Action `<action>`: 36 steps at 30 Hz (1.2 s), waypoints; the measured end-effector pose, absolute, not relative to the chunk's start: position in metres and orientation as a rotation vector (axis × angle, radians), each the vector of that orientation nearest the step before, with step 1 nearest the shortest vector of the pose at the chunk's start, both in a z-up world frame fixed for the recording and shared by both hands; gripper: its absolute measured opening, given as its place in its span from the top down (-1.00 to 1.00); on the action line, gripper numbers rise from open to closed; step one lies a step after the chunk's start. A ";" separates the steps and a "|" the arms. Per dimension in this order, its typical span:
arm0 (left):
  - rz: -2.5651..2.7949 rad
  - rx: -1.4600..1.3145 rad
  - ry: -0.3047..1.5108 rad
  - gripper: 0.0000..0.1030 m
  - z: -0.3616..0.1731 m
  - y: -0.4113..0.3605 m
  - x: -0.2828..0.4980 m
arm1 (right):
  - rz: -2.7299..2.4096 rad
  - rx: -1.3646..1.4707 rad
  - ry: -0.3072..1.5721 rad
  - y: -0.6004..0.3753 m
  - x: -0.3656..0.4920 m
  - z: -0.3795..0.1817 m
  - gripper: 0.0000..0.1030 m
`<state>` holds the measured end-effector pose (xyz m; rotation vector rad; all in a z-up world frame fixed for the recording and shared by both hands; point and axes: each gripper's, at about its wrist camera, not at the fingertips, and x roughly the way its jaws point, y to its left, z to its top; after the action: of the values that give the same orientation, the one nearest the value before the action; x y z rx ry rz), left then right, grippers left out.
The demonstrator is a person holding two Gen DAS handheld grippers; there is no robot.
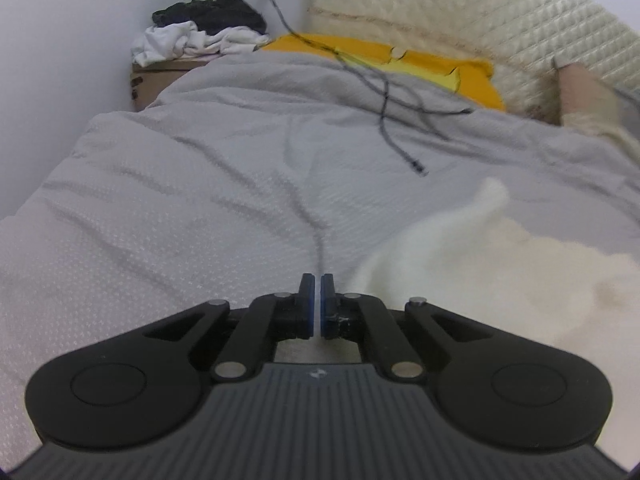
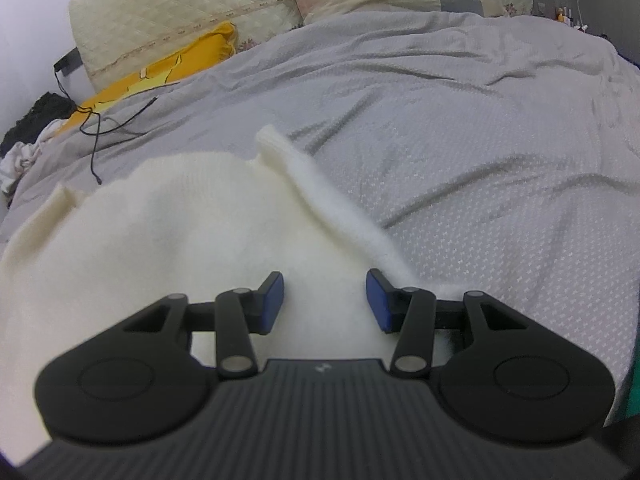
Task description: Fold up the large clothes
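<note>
A: What does the left wrist view hide?
B: The left gripper [image 1: 320, 280] has its fingers together with nothing visible between them, over the grey bedspread [image 1: 180, 208]. The white sweater [image 1: 500, 272] is blurred at the right and cut off by the frame edge. Its shape is hard to make out there. A black cable [image 1: 384, 96] trails across the bed toward the yellow pillow [image 1: 472, 76]. Clothes [image 1: 200, 36] are piled on a box in the corner.

A: And the right wrist view?
B: The right gripper [image 2: 325, 296] has its fingers apart, just above the sweater [image 2: 168, 232], which lies on the bedspread [image 2: 480, 160]. Whether the fingers touch the knit cannot be told. The gripper body covers the sweater's near part. One sleeve [image 2: 312, 184] runs up toward the headboard [image 2: 168, 12], and the sweater's left side is cut off.
</note>
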<state>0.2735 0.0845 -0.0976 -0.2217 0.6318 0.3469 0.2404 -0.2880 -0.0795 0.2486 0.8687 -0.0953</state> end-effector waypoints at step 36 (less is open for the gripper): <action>-0.058 0.011 0.778 0.49 -0.101 -0.037 0.212 | 0.035 0.184 0.836 -0.233 0.194 -0.075 0.07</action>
<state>0.2121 -0.0374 -0.1005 0.0111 0.7780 -0.0577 0.1939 -0.2326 -0.0751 0.1835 0.8360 0.0348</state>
